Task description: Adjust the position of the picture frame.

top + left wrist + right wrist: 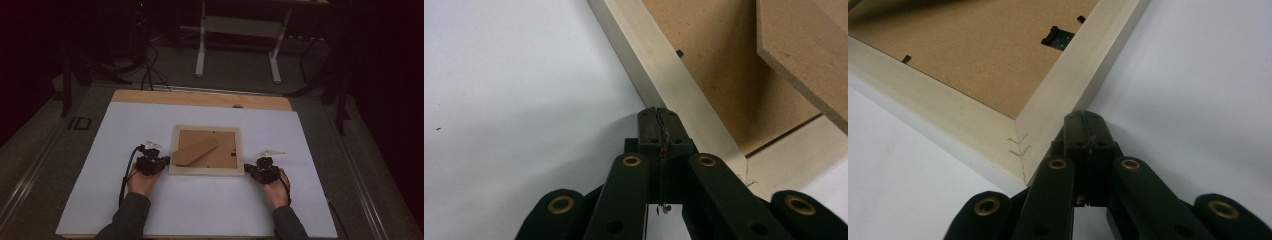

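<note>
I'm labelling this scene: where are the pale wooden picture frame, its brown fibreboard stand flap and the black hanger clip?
Pale wooden picture frame [206, 171]: high view, near rail.
Brown fibreboard stand flap [196, 151]: high view, flap's middle.
Black hanger clip [1056, 36]: right gripper view, clip's centre.

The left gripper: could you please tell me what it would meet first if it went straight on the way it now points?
Most likely the pale wooden picture frame. The left gripper, jaws shut, points at the frame's outer edge, with its tips right beside it; whether they already touch is unclear. Beyond that edge lies the brown backing board.
</note>
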`<state>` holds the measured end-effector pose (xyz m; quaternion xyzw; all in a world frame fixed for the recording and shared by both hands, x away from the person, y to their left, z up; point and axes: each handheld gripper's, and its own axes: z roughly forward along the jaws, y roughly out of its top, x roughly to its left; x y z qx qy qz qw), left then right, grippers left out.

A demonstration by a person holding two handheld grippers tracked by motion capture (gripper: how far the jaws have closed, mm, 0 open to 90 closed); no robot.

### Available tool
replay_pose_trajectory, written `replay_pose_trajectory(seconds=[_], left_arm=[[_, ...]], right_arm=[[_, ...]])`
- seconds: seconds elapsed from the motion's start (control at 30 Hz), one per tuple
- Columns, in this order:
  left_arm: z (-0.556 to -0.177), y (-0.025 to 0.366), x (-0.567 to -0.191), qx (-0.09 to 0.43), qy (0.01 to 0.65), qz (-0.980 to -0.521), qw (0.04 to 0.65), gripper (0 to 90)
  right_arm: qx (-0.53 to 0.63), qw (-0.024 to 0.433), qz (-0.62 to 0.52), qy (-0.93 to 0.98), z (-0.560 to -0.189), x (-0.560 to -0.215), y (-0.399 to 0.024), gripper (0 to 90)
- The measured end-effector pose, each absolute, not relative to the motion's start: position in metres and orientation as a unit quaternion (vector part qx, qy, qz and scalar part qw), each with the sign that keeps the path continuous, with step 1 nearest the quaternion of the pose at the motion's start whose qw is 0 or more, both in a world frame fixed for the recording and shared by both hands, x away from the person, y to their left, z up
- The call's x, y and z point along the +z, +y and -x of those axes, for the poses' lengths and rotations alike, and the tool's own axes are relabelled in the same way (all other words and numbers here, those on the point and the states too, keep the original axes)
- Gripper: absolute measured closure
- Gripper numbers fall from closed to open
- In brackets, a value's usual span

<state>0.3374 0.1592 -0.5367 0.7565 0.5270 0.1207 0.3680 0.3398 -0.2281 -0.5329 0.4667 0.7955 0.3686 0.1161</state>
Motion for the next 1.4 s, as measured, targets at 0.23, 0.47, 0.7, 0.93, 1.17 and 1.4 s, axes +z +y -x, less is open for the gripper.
replay_pose_trajectory(seconds=[0.23, 0.47, 0.7, 0.93, 1.17, 1.4], left_arm=[[-0.337, 0.159, -0.537, 0.121, 0.530, -0.754, 0.368, 90.0], [-0.336, 0.162, -0.535, 0.117, 0.530, -0.754, 0.371, 86.1], [-0.332, 0.167, -0.526, 0.121, 0.524, -0.751, 0.382, 82.2], [-0.327, 0.170, -0.515, 0.122, 0.516, -0.749, 0.396, 74.7], [-0.325, 0.169, -0.502, 0.122, 0.498, -0.755, 0.409, 74.2], [-0.324, 0.173, -0.493, 0.125, 0.497, -0.750, 0.418, 70.5]], right_arm=[[0.367, 0.124, -0.462, 0.798, -0.339, -0.533, -0.227, 90.0], [0.363, 0.149, -0.453, 0.800, -0.338, -0.531, -0.224, 90.0], [0.378, 0.160, -0.450, 0.793, -0.334, -0.522, -0.232, 89.9], [0.390, 0.161, -0.447, 0.789, -0.333, -0.516, -0.241, 85.3], [0.392, 0.160, -0.443, 0.790, -0.332, -0.516, -0.243, 82.4], [0.394, 0.159, -0.442, 0.790, -0.331, -0.514, -0.246, 80.9]])
